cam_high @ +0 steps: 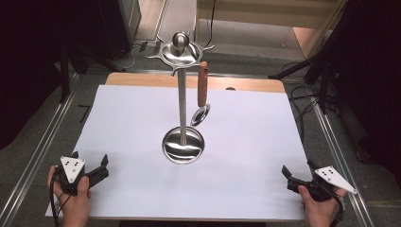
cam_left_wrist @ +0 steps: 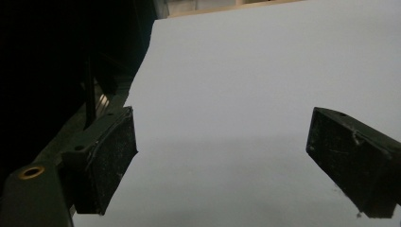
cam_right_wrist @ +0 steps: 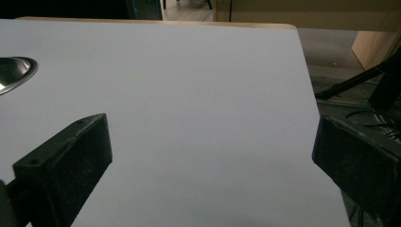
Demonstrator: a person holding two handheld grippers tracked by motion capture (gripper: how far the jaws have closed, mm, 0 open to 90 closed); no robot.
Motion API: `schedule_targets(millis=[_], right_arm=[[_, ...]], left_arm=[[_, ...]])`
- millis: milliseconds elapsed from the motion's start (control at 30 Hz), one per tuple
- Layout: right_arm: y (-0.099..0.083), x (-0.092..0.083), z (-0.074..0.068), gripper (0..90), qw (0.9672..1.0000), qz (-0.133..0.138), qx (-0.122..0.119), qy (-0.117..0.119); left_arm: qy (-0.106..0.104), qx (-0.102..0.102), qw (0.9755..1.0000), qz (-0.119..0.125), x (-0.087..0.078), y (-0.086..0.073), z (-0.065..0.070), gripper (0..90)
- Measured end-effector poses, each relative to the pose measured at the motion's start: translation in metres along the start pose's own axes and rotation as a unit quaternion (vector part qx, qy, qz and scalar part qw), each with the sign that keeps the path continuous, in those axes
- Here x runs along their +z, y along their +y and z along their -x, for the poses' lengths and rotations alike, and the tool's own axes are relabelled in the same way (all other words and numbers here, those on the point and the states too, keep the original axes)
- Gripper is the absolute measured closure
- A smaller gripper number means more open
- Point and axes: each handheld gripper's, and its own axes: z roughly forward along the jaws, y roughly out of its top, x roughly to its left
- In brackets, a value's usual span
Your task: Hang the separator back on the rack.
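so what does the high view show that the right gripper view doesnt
The high view alone takes in the whole steel stand: its upright pole, the hooked top, and the wooden-handled spoon hanging from it, plus both hands, the left tool and the right tool.

The right gripper view alone gives a close look along its own two black jaws, set wide apart over bare sheet, with nothing between them.

Both share the white table cover, the wooden far edge of the table, and the stand's round base, cut off at the left border of the right gripper view.

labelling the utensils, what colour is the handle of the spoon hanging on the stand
Reddish-brown, like wood; the spoon handle hangs from the steel stand. Best seen in the high view.
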Motion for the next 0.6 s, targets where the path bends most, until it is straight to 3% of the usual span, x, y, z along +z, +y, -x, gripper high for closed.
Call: schedule_targets(millis=[200,600], right_arm=[[-0.0027,-0.0054,0.0069,0.0,0.9999,-0.001,0.009,-0.009],[-0.0053,-0.0058,0.0061,0.0,0.9997,-0.016,-0.008,-0.015]], left_arm=[[0.0,-0.001,1.0,0.0,-0.0001,0.0,-0.0002,10.3],[-0.002,-0.002,1.0,0.001,-0.0005,-0.0001,-0.0004,10.3]])
